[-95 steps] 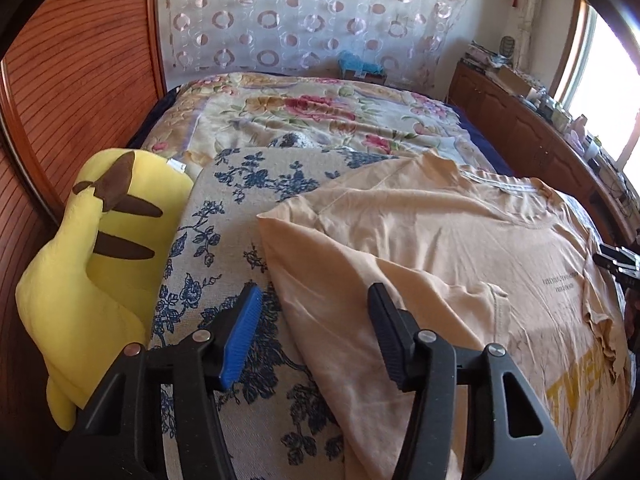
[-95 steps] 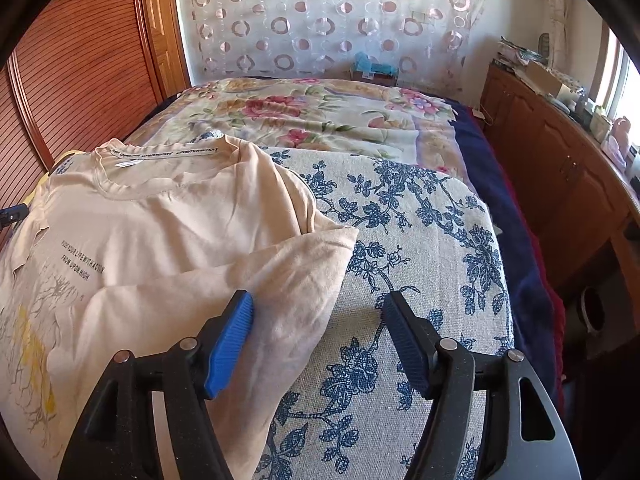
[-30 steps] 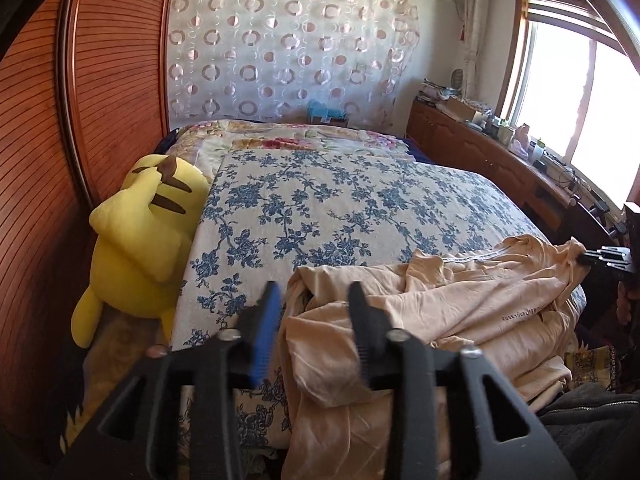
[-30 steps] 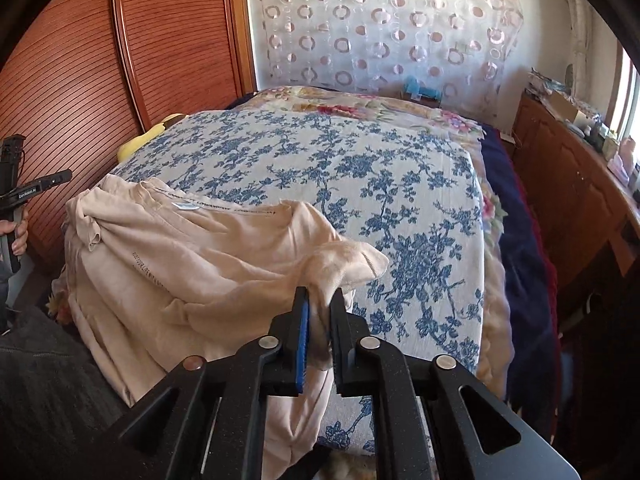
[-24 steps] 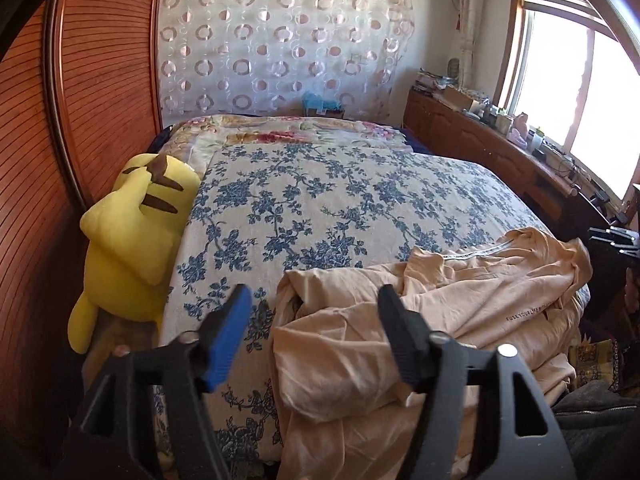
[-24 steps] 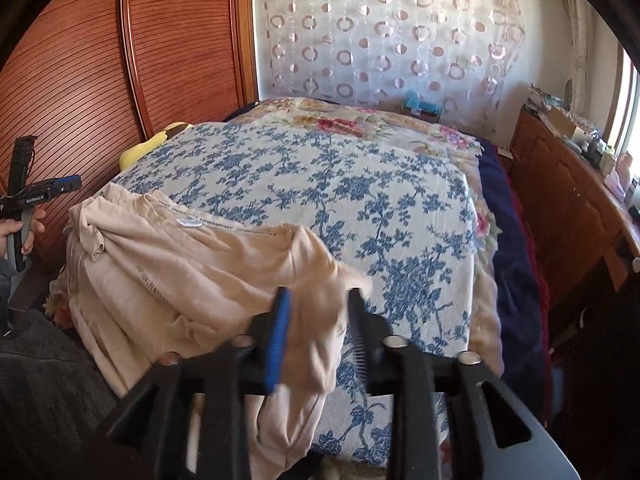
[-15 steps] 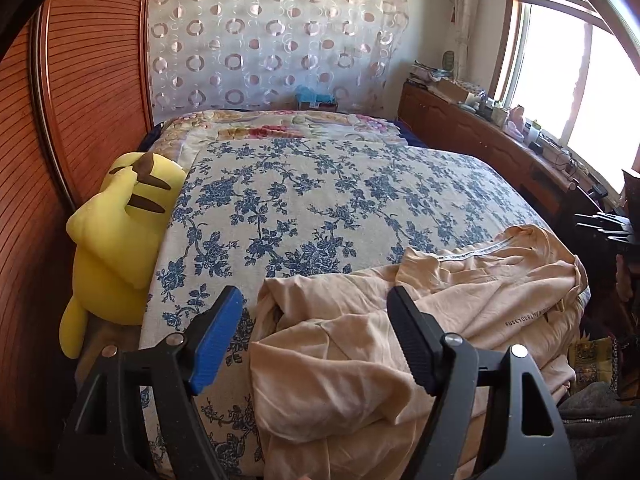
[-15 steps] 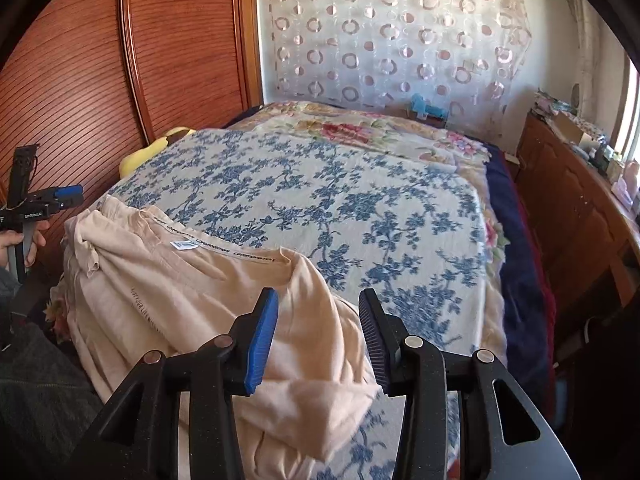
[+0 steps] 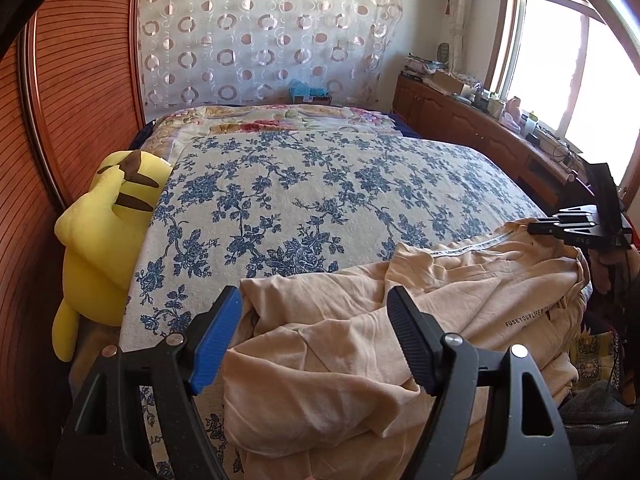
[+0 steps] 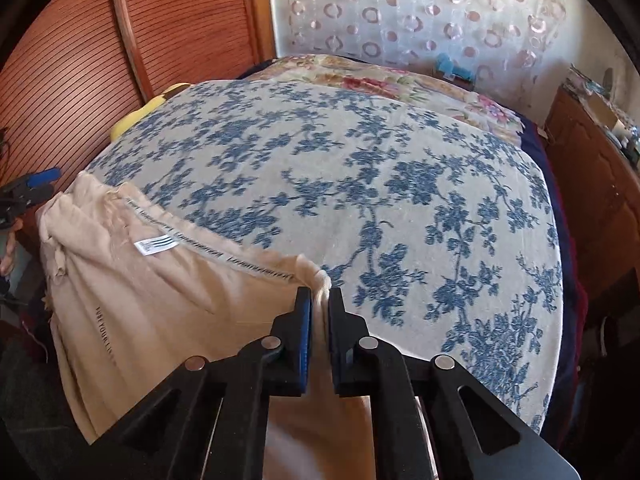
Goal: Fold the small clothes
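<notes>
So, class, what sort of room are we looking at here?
Most likely a home bedroom: a bed under a blue-flowered cover, a yellow plush toy beside it, and a curtained window above wooden cabinets.

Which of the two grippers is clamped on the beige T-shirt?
The right gripper: it pinches the beige T-shirt at its collar end. The left gripper hangs open above the cloth.

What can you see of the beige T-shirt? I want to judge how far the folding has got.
The beige T-shirt is soft, thin-looking cotton, lying crumpled in loose folds at the near edge of the blue-flowered bedspread, part hanging over the side. Its collar tape, a small white label and dark printed lettering show. The right gripper has just closed on its fabric by the collar; the left gripper, open, hovers over it.
</notes>
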A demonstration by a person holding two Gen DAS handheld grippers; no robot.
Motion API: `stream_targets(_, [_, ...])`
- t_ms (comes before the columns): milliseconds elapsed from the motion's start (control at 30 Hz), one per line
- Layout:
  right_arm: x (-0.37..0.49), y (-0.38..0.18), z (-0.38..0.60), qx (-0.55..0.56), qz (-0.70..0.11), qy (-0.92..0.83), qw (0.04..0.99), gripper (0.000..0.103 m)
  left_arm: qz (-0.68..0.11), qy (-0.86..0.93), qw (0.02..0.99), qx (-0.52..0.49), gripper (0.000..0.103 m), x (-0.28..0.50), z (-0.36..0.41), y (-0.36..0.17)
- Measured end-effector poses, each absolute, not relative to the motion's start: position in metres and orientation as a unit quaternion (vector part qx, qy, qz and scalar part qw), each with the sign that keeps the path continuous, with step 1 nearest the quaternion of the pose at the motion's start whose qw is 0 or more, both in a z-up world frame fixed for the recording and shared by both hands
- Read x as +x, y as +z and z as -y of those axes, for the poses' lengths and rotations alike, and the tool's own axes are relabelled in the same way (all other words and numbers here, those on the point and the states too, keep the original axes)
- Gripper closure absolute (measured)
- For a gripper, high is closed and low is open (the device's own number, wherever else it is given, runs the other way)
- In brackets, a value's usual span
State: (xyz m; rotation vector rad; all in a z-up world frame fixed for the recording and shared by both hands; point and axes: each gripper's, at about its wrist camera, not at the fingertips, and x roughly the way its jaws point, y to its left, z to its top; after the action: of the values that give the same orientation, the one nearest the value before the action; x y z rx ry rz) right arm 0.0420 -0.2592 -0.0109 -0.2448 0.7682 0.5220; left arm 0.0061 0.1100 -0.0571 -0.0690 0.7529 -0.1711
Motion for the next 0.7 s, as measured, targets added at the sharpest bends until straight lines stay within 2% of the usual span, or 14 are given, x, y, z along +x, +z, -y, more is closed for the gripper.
stream_targets(300, [-0.03,-0.015,0.258,-0.117,-0.364,0.324,0.865,0.096,-0.368,-0.071,0.926,-0.041,0.027,0.012,-0.116,-0.06])
stream_targets(567, [-0.049,-0.018,0.273,-0.115,-0.37,0.305,0.87,0.095,-0.373,-0.063,0.924,-0.047,0.027,0.018,-0.119,-0.065])
stream_targets(600, [-0.049,-0.014,0.273,-0.116,-0.367,0.301,0.872,0.095,-0.374,-0.063,0.924,-0.047,0.027,0.02,-0.12,-0.066])
stream_targets(700, [-0.056,-0.006,0.282,-0.116,-0.353,0.286,0.883,0.078,-0.376,-0.062,0.923,-0.046,0.027,0.022,-0.121,-0.067])
